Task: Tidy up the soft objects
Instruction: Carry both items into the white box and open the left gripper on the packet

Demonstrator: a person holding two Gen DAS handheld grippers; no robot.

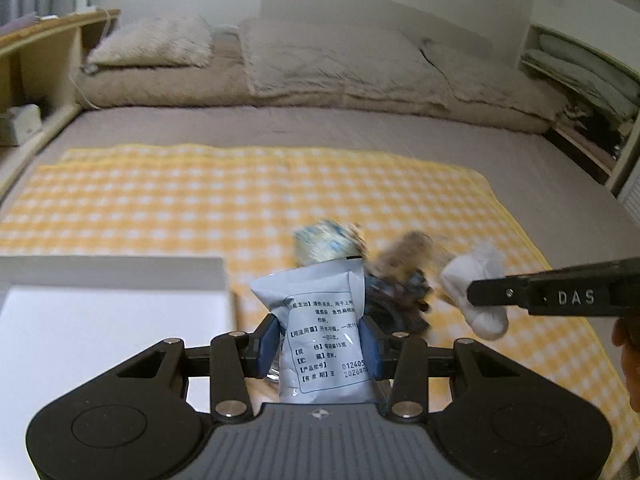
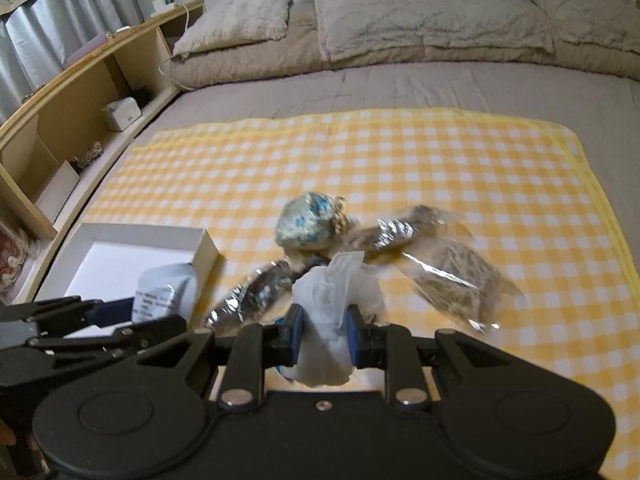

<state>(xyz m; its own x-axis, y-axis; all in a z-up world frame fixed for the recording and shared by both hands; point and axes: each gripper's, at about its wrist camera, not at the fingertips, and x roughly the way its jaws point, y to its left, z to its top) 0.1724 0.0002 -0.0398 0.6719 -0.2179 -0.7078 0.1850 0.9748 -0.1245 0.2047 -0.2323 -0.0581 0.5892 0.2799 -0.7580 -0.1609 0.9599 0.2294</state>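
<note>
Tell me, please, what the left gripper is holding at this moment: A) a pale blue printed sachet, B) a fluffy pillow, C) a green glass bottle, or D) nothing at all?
A: the left gripper has its blue pads pressed on either side of the pale blue printed sachet, while the right gripper clamps a white bundle near the white box.

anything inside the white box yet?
White box: the visible floor is bare white. The near part is hidden behind the left gripper and its pale printed pouch, so unknown there.
</note>
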